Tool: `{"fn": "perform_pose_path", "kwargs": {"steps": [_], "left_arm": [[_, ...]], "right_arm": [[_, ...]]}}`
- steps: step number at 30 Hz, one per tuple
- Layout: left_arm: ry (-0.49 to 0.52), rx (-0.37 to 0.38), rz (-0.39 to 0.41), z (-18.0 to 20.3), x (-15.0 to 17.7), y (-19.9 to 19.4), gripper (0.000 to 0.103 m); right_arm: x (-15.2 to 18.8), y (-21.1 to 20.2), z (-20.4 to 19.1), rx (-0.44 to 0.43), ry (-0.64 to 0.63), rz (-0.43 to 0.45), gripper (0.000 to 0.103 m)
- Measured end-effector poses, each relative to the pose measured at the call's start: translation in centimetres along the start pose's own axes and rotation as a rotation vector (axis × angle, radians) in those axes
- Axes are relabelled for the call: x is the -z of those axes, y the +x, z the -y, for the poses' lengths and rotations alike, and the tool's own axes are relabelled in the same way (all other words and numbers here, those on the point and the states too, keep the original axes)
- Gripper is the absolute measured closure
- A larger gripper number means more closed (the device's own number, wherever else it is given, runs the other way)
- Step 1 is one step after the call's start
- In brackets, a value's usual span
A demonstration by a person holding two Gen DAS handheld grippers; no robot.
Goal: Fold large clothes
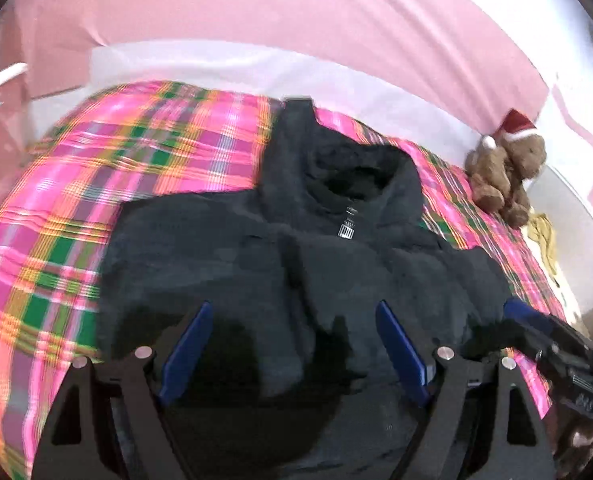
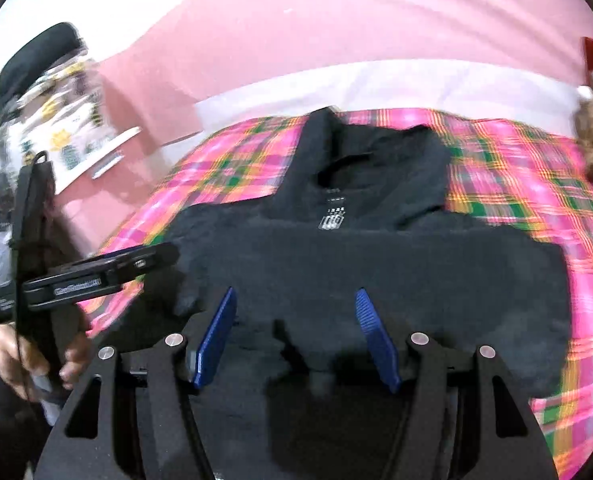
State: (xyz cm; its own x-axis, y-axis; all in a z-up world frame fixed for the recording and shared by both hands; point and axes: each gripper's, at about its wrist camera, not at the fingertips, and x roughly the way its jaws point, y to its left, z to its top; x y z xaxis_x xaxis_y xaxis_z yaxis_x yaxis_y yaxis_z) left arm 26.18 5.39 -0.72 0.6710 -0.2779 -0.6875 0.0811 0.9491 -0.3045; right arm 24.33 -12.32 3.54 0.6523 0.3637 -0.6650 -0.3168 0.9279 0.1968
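Observation:
A large black fleece jacket (image 1: 296, 248) lies on a pink plaid blanket (image 1: 96, 168), collar toward the far side, a white label under the collar. Its body is doubled over into a wide block. It also shows in the right wrist view (image 2: 376, 264). My left gripper (image 1: 294, 308) is open and empty, hovering over the jacket's near part. My right gripper (image 2: 296, 296) is open and empty over the near edge. The left gripper appears at the left of the right wrist view (image 2: 108, 272); the right gripper shows at the right edge of the left wrist view (image 1: 544, 332).
A brown teddy bear (image 1: 504, 168) in a red Santa hat sits at the blanket's far right corner. Pink bedding (image 1: 296, 20) and a white sheet (image 1: 336, 76) lie behind the blanket. A patterned bag with a black cap (image 2: 56, 92) stands at the left.

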Motion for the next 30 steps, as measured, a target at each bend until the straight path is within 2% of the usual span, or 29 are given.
{"fn": "perform_pose_path", "kwargs": {"steps": [2,4,5,8,10,12,15,18,21,26,30], "left_arm": [[0.008,0.021,-0.043,0.8,0.0,2.0,0.019],[0.046,0.013,-0.081,1.6,0.5,4.0,0.050],[0.073,-0.010,-0.102,1.9,0.7,4.9,0.076],[0.116,-0.054,-0.066,1.9,1.4,5.5,0.085],[0.119,-0.091,-0.049,1.6,1.7,5.3,0.086],[0.115,-0.111,-0.041,1.2,1.8,5.2,0.086],[0.118,-0.118,-0.047,0.9,1.8,5.6,0.085],[0.113,-0.125,-0.061,0.8,1.8,5.9,0.082],[0.092,-0.128,-0.064,0.9,1.5,4.5,0.079],[0.081,-0.134,0.009,1.5,-0.2,1.1,0.075],[0.105,-0.095,0.040,3.4,-2.3,1.5,0.072]], "right_arm": [[0.1,-0.6,3.1,0.072,0.069,0.002,0.040],[0.3,-1.0,5.5,0.121,0.119,0.003,0.040],[0.5,-1.1,7.0,0.157,0.145,0.005,0.040],[1.1,-1.3,10.2,0.220,0.196,0.006,0.042],[1.5,-0.7,11.7,0.237,0.224,-0.001,0.049],[2.5,1.5,12.8,0.233,0.243,-0.045,0.052],[3.8,4.5,13.2,0.227,0.217,-0.104,0.052],[3.8,5.1,12.8,0.244,0.191,-0.123,0.052],[3.3,4.0,12.7,0.241,0.185,-0.140,0.052],[1.6,0.9,13.4,0.243,0.181,-0.059,0.052],[-0.1,1.1,14.7,0.287,0.183,-0.044,0.052]]}}
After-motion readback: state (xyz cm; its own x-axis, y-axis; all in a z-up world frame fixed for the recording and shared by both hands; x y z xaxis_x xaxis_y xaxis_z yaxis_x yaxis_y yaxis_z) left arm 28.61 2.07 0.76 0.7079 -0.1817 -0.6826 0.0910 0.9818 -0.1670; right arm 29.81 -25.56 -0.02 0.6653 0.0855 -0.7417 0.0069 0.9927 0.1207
